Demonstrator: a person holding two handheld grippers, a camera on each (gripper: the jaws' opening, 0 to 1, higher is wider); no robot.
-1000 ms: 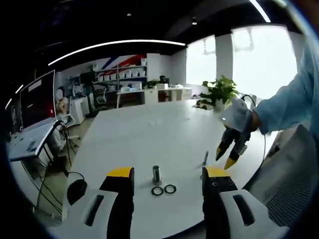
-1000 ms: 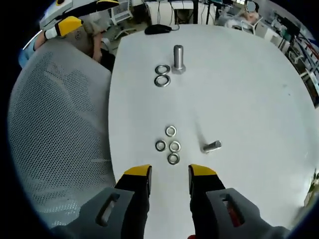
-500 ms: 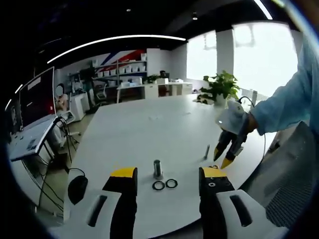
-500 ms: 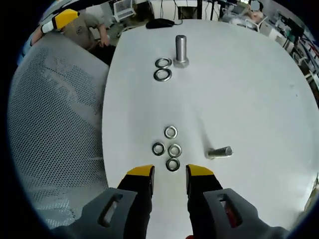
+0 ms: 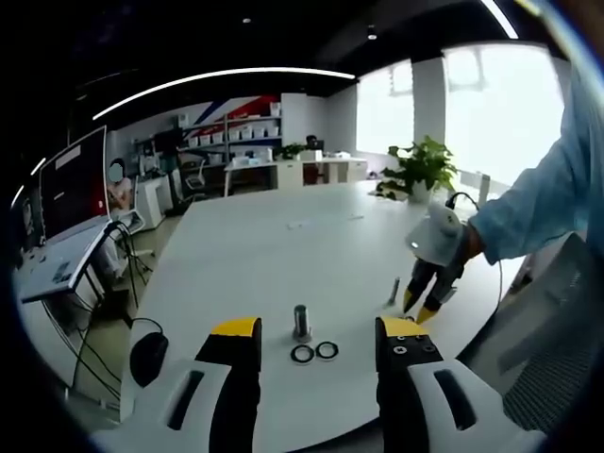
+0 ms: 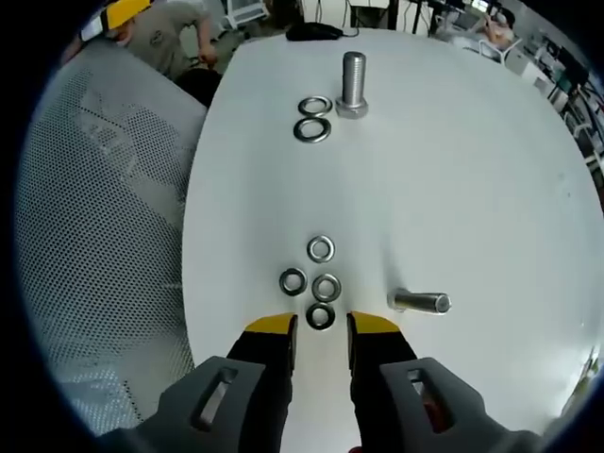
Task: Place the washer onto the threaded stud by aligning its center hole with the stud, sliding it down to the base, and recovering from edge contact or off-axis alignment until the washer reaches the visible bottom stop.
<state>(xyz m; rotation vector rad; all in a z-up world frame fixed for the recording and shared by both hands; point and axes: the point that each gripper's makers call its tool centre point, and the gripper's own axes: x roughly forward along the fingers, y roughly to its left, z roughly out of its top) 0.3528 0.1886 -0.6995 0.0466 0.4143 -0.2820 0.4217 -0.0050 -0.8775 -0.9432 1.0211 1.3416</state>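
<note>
Steel, thin and flat, the nearest washer [image 6: 321,316] will likely be light, rigid and slick, and hard to lift off the smooth white table [image 6: 472,170]. My judgement is that it is best pinched across its outer rim, from two opposite edges, so the centre hole stays free for the stud. It looks like a small grey ring with a dark hole, lying flat just ahead of the right gripper [image 6: 322,327], almost between its yellow tips. Those jaws stand a narrow gap apart and hold nothing. Three more washers [image 6: 319,271] lie just beyond it, and a loose bolt [image 6: 421,302] lies on its side off to the right of the jaws. Far ahead, the upright threaded stud [image 6: 353,83] stands on its hex base, with a pair of larger rings [image 6: 313,119] just to its left. The left gripper [image 5: 317,329] hangs wide open and empty, with the stud between and beyond its jaws.
</note>
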